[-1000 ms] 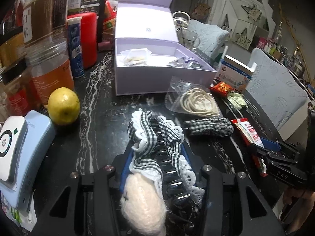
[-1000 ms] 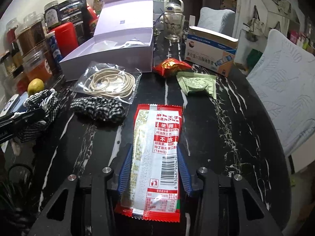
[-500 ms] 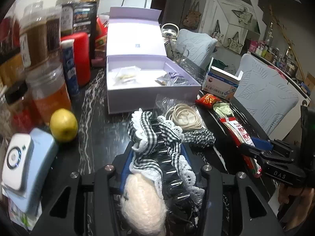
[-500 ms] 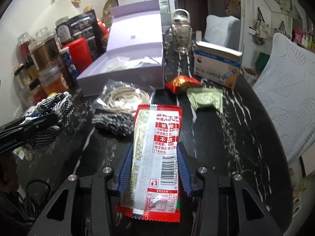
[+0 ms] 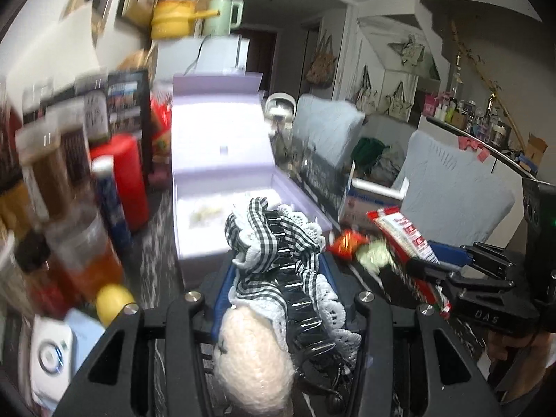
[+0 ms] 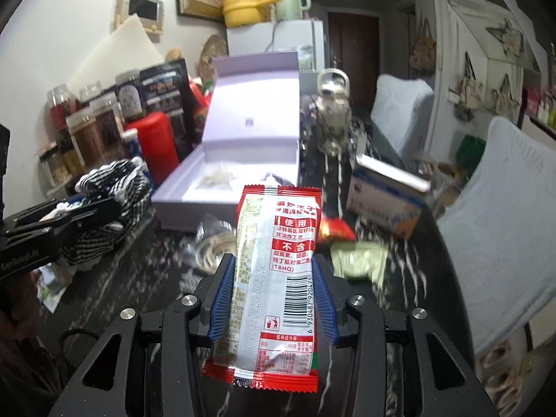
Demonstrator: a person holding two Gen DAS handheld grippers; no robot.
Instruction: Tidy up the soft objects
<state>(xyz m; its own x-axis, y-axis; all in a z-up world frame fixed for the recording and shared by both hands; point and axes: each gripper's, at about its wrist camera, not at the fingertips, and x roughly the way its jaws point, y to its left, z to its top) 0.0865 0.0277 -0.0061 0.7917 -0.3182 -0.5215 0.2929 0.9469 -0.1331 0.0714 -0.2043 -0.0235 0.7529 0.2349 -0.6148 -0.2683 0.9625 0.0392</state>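
- Left gripper [image 5: 274,278]: clamped on a gingham hair clip [image 5: 278,243].
- Right gripper [image 6: 274,295]: clamped on a red snack packet [image 6: 278,278].
- Background: open lilac box [image 6: 226,187] on the dark worktop [image 6: 121,278].

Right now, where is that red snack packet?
The red snack packet is clamped between the right gripper's blue fingers, above the dark table, in front of the open lilac box.

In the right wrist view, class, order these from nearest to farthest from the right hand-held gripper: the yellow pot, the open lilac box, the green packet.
1. Green packet: on the table just right of the right hand-held gripper.
2. Open lilac box: farther back, left of centre.
3. Yellow pot: high at the back, on the white cabinet.
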